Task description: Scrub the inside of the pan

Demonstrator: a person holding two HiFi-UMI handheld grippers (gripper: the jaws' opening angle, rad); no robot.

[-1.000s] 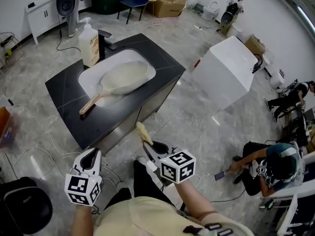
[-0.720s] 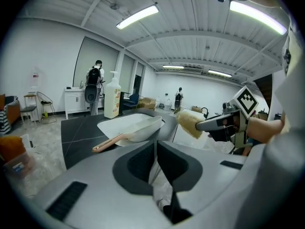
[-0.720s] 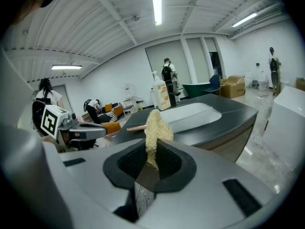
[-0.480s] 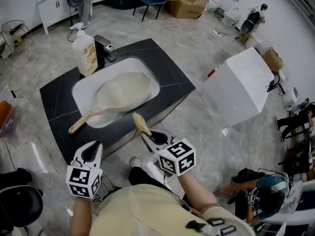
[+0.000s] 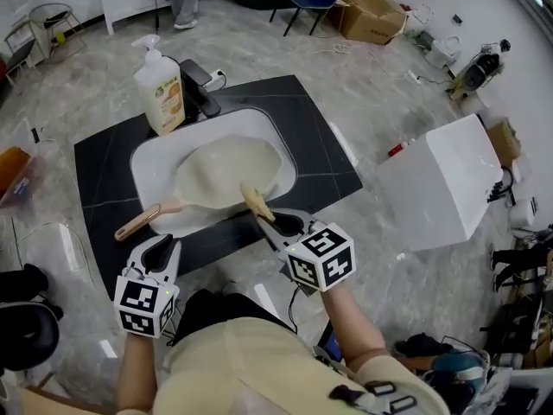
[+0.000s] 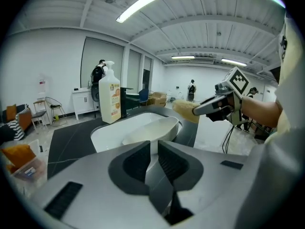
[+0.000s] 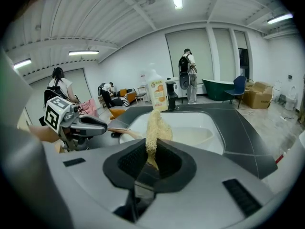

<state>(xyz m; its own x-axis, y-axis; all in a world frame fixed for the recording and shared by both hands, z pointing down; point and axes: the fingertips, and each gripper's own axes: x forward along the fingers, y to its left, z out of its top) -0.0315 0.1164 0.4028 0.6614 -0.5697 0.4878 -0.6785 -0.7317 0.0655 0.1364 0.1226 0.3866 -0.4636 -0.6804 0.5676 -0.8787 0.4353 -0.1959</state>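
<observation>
Lying in the black counter (image 5: 104, 158) sink (image 5: 259, 130), pan (image 5: 229, 171); right gripper (image 5: 262, 221) jaws clamp sponge (image 5: 252, 201), left gripper (image 5: 161, 247) clenched empty.

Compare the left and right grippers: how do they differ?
The right gripper is shut on a scrubber; the left gripper is shut and empty. The right gripper reaches the near rim of the sink, scrubber by the pan; the left gripper hangs back at the edge of the counter. Both point toward the sink.

Bottle (image 5: 161, 89), faucet (image 5: 203, 93) apparently close behind pan (image 5: 233, 171)
</observation>
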